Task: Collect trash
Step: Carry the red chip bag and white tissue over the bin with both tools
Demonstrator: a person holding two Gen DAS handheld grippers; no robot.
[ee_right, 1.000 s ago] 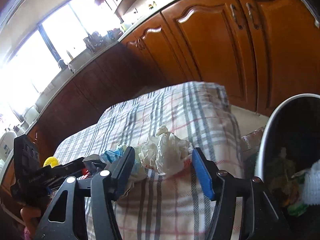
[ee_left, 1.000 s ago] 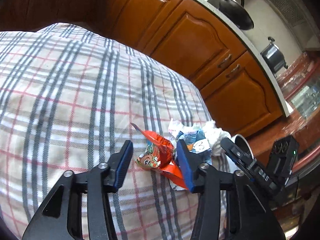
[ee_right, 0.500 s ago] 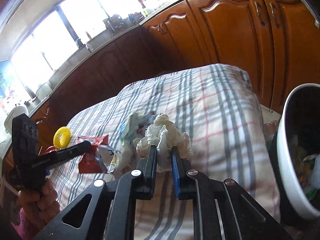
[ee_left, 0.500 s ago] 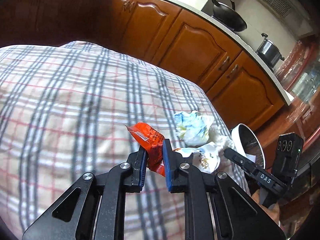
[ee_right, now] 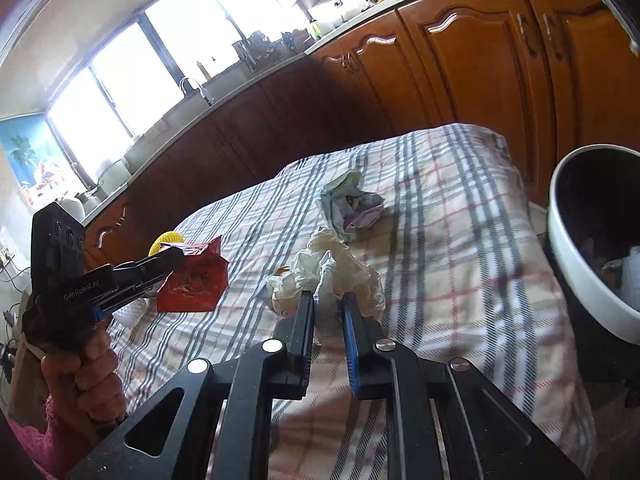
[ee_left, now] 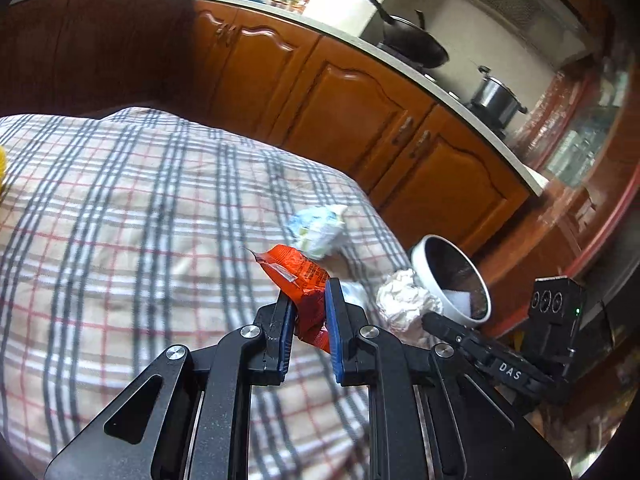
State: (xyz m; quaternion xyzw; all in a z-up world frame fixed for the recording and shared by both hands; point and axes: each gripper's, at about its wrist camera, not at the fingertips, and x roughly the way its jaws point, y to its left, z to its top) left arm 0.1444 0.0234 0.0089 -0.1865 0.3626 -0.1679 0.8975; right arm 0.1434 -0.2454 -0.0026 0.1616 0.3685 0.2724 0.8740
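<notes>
My left gripper (ee_left: 310, 292) is shut on a red snack wrapper (ee_left: 296, 270) and holds it above the plaid tablecloth (ee_left: 120, 220). The wrapper also shows in the right wrist view (ee_right: 192, 280), hanging from the left gripper (ee_right: 168, 258). My right gripper (ee_right: 328, 300) is shut on a crumpled white tissue (ee_right: 328, 268), lifted off the cloth; it shows in the left wrist view (ee_left: 404, 300) too. A crumpled blue-white wrapper (ee_left: 320, 226) lies on the cloth, also in the right wrist view (ee_right: 352, 204). A white-rimmed trash bin (ee_right: 580, 248) stands beside the table's right edge, with trash inside.
Wooden kitchen cabinets (ee_left: 360, 120) run behind the table. A wok (ee_left: 412, 44) and a steel pot (ee_left: 496, 96) sit on the counter. A yellow round object (ee_right: 166, 240) lies on the table's far left. The bin also appears in the left wrist view (ee_left: 456, 276).
Both grippers have risen from the table with their pieces held, the red wrapper in the left and the tissue in the right. The blue-white wrapper stays on the cloth.
</notes>
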